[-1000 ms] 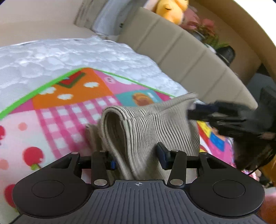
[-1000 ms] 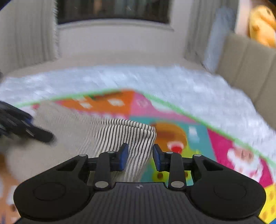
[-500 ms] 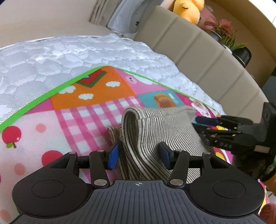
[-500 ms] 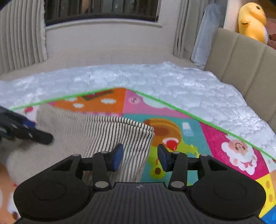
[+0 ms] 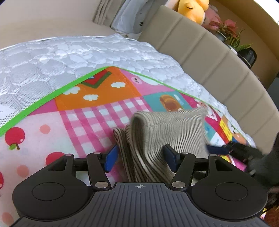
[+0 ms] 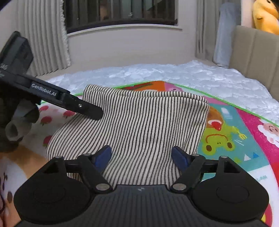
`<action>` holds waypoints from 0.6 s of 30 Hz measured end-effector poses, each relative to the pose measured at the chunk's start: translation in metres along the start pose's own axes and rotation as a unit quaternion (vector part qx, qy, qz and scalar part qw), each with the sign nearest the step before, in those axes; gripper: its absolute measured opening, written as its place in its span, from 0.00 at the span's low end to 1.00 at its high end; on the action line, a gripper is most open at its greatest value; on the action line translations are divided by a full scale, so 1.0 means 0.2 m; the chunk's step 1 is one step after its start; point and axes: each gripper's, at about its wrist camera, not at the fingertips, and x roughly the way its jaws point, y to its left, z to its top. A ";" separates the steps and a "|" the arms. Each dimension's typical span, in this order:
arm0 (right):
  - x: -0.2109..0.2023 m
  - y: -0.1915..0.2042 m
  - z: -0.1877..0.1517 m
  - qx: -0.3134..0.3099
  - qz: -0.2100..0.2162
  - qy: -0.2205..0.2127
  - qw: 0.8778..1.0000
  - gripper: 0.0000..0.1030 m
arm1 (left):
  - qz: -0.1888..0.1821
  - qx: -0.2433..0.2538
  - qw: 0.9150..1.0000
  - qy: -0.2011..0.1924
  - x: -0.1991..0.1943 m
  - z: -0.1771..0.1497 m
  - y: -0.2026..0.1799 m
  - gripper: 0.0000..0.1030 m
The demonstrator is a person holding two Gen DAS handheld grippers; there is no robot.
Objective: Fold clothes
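Observation:
A folded beige garment with thin dark stripes (image 5: 162, 132) lies on the colourful play mat (image 5: 97, 111); it also shows in the right wrist view (image 6: 143, 125). My left gripper (image 5: 142, 156) is open, its blue pads on either side of the garment's near fold without pinching it. My right gripper (image 6: 142, 157) is open too, with the garment's near edge between its pads. The left gripper's finger shows in the right wrist view (image 6: 82, 107), over the garment's left side. The right gripper's fingers show in the left wrist view (image 5: 228, 148), beside the garment's right end.
The mat lies on a white quilted mattress (image 5: 52, 57). A beige padded headboard (image 5: 209, 61) runs along the right, with a yellow plush toy (image 5: 193, 8) and potted plants (image 5: 233, 36) behind it. Curtains and a window (image 6: 120, 12) stand at the far wall.
Both grippers have opened wider and let go of the striped garment, which has settled on the mat. The right gripper has drawn back to the garment's right end.

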 end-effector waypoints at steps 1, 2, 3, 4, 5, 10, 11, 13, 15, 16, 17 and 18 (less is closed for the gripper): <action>0.00 0.01 0.00 0.004 -0.002 -0.001 1.000 0.76 | 0.005 0.005 1.000 -0.006 -0.01 0.00 0.00 0.62; 0.01 0.01 0.00 0.005 -0.003 -0.002 1.000 0.76 | 0.011 0.009 1.000 -0.015 -0.03 0.01 -0.01 0.61; 0.01 0.01 0.00 0.003 -0.003 -0.004 1.000 0.77 | 0.014 0.010 1.000 -0.026 -0.05 0.02 -0.01 0.58; 0.01 0.01 -0.01 0.003 -0.004 -0.006 1.000 0.77 | 0.015 0.008 0.999 -0.037 -0.07 0.03 -0.01 0.58; 0.00 0.01 -0.01 0.005 -0.004 -0.008 1.000 0.77 | 0.014 0.005 0.999 -0.047 -0.09 0.04 -0.01 0.58; 0.00 0.01 -0.02 0.005 -0.009 -0.013 1.000 0.77 | 0.023 0.006 0.999 -0.047 -0.09 0.05 -0.02 0.58; -0.01 0.02 -0.02 0.005 -0.010 -0.012 1.000 0.77 | 0.024 0.007 0.999 -0.044 -0.09 0.04 -0.02 0.58; -0.04 0.01 0.01 0.006 -0.007 -0.011 1.000 0.77 | 0.026 0.009 0.999 -0.040 -0.08 0.04 -0.02 0.58; -0.09 0.00 0.06 0.008 0.005 -0.028 1.000 0.77 | 0.027 0.010 0.999 -0.039 -0.07 0.04 -0.01 0.58; -0.12 -0.01 0.08 0.011 -0.001 -0.043 0.999 0.77 | 0.027 0.010 0.999 -0.038 -0.07 0.04 -0.01 0.58; -0.14 -0.03 0.11 0.016 -0.007 -0.056 0.998 0.75 | 0.027 0.010 0.999 -0.037 -0.07 0.04 -0.01 0.58; -0.14 -0.05 0.14 0.027 -0.008 -0.059 0.998 0.61 | 0.028 0.010 0.999 -0.036 -0.06 0.03 -0.01 0.59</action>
